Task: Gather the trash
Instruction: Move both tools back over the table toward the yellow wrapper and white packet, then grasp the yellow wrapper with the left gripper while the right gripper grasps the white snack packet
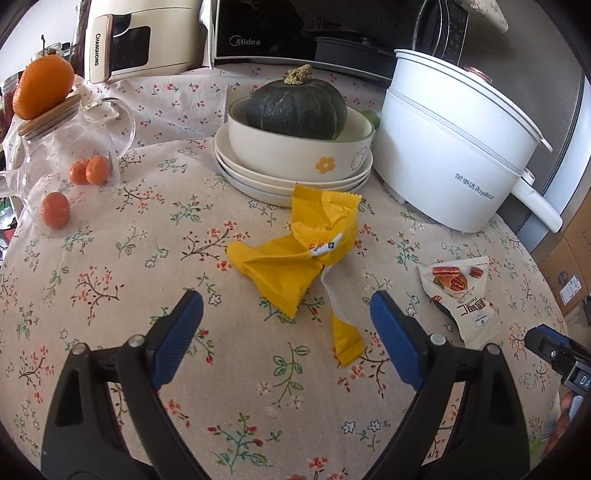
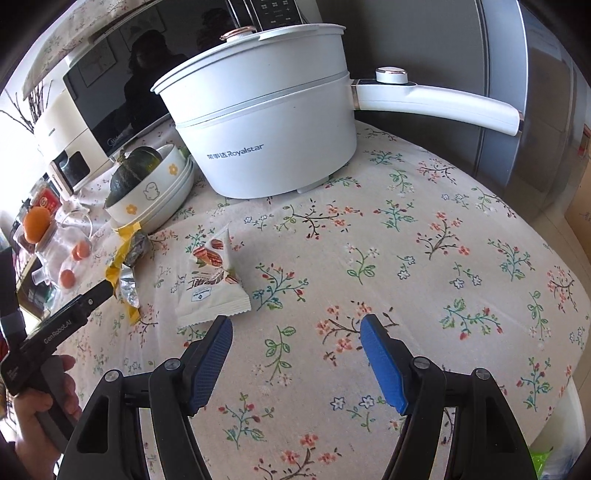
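Observation:
A crumpled yellow wrapper (image 1: 295, 254) lies on the floral tablecloth, just ahead of my open left gripper (image 1: 286, 308), between its fingers' line. A white pecan snack packet (image 1: 465, 291) lies to its right; in the right wrist view the packet (image 2: 210, 280) sits just ahead and left of my open, empty right gripper (image 2: 295, 325). The yellow wrapper (image 2: 123, 273) shows at the left of that view, with the left gripper's body (image 2: 70, 314) beside it. The right gripper's tip (image 1: 546, 343) shows at the right edge of the left view.
A white Royalstar electric pot (image 1: 454, 147) stands at the back right, its handle (image 2: 443, 99) sticking out right. A dark squash in a bowl on stacked plates (image 1: 295, 147) stands behind the wrapper. A glass jar with oranges (image 1: 62, 162) is at the left. Microwave (image 1: 258, 33) behind.

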Demonstrator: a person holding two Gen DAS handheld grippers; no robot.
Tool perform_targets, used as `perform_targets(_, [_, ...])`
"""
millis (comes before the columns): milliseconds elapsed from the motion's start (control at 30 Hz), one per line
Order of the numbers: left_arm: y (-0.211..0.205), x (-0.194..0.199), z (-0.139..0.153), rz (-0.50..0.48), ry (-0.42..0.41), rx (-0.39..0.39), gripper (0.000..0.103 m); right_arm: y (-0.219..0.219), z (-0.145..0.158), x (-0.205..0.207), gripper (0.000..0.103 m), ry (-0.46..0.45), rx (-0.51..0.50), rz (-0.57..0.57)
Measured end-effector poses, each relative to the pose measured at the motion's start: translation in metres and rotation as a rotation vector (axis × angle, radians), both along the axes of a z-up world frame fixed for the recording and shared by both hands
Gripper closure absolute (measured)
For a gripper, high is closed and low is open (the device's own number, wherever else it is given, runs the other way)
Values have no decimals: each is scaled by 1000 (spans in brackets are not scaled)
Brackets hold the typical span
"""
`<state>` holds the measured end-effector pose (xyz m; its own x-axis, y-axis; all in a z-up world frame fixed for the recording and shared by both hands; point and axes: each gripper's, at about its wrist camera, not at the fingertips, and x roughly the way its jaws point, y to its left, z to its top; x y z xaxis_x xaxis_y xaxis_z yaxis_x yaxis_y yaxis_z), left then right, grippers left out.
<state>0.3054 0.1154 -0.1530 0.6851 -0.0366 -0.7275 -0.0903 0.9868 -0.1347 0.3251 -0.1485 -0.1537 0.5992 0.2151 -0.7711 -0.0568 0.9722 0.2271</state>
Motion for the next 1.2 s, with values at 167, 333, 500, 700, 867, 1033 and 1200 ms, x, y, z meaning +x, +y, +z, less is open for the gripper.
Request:
perform_targets(167, [3, 9, -3, -15, -18, 13, 19, 19, 1, 10, 30, -27, 26, 37])
perform_targets(333, [10, 18, -11, -31, 9, 6, 42, 40, -6, 24, 32, -24, 23, 60])
perform_targets(500, [19, 24, -22, -28, 47, -11, 64, 60, -17, 37, 47, -5, 6, 88])
perform_targets(700, [23, 24, -25, -35, 52, -15, 69, 71, -28, 42, 60, 20, -13, 103])
perform_targets(867, [24, 23, -26, -43, 55, -12, 82, 72, -28, 43, 73, 19, -11, 105])
perform_targets(1033, [22, 18, -25, -47, 57, -6, 94, 70, -29, 40, 86, 23, -6, 121])
perform_targets(1200, [17, 10, -20, -51, 58, -14, 99, 67, -25, 35, 87, 18, 4, 119])
